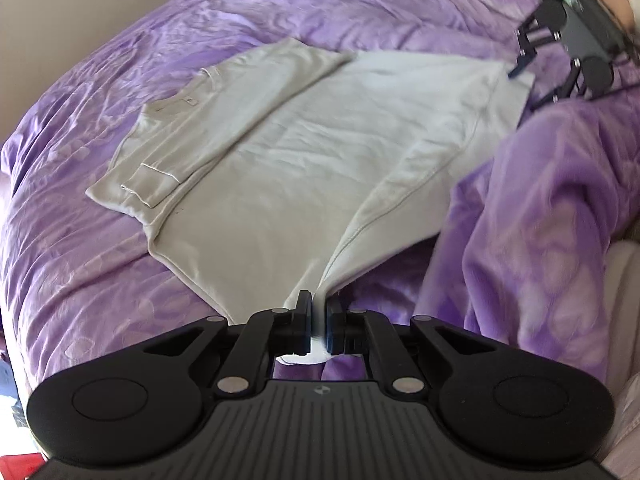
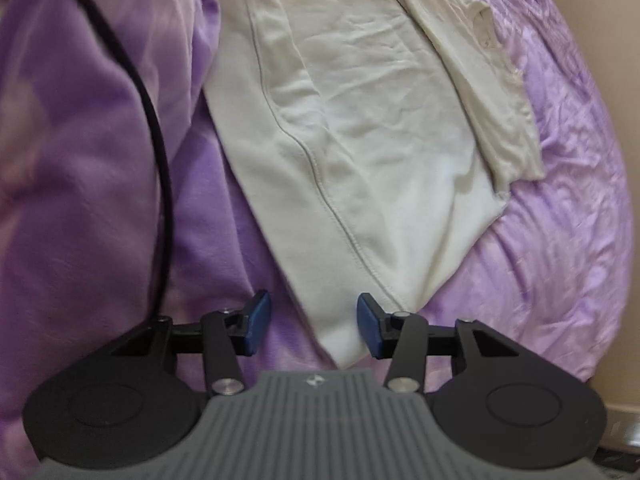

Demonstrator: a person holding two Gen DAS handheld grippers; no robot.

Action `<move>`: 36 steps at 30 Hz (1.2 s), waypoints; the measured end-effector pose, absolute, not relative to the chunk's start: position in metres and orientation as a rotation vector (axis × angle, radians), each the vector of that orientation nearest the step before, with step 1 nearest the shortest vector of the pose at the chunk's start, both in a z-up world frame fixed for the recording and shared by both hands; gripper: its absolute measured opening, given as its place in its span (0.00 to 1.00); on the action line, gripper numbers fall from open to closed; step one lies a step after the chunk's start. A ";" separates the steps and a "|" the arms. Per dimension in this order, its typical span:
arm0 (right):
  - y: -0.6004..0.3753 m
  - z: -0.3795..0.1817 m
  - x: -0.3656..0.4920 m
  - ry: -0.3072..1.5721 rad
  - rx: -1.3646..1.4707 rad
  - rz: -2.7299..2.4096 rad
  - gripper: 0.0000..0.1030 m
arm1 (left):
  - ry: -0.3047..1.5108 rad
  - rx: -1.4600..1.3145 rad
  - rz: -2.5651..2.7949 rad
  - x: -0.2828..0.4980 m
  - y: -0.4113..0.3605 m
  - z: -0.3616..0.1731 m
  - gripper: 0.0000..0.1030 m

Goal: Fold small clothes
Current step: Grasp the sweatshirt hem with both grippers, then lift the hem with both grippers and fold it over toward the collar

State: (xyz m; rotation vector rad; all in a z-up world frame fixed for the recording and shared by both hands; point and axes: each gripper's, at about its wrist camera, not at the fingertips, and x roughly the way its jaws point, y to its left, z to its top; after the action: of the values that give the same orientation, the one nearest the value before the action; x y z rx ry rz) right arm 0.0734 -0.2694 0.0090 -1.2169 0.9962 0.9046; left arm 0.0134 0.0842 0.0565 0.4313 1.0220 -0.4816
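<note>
A pale cream long-sleeved shirt (image 1: 304, 152) lies on a purple bedspread (image 1: 80, 248), one sleeve folded across its body. My left gripper (image 1: 319, 322) is shut on a corner of the shirt's hem, pulling the cloth taut toward me. My right gripper (image 2: 314, 326) is open, its blue pads either side of the shirt's (image 2: 360, 140) other hem corner, which lies between the jaws. The right gripper also shows in the left wrist view (image 1: 520, 68) at the shirt's far right corner.
A bunched purple blanket (image 1: 540, 220) rises on the right of the shirt and on the left in the right wrist view (image 2: 80, 140). A black cable (image 2: 160, 152) hangs across it. A beige wall (image 2: 616, 120) borders the bed.
</note>
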 end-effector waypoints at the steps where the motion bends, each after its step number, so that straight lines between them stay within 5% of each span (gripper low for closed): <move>1: -0.270 0.008 0.072 0.980 -1.234 0.899 0.36 | 1.016 0.427 -0.476 0.013 0.086 0.058 0.06; 5: -0.276 0.011 0.074 0.965 -1.242 0.870 0.06 | 1.005 0.397 -0.449 0.015 0.092 0.061 0.06; 7: -0.278 0.018 0.075 0.956 -1.197 0.863 0.00 | 0.994 0.388 -0.432 0.014 0.093 0.064 0.06; 19: -0.301 0.124 0.098 0.600 -0.778 0.582 0.00 | 0.773 0.365 -0.249 0.003 0.100 0.121 0.05; 36: -0.305 0.192 0.065 0.402 -0.698 0.576 0.00 | 0.602 0.438 -0.109 -0.011 0.100 0.191 0.05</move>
State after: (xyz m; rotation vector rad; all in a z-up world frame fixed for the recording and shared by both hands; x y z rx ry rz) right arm 0.0645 -0.3048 0.1921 -0.6981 0.4016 0.5762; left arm -0.0110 0.0996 0.1907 0.4378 0.6024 -0.1091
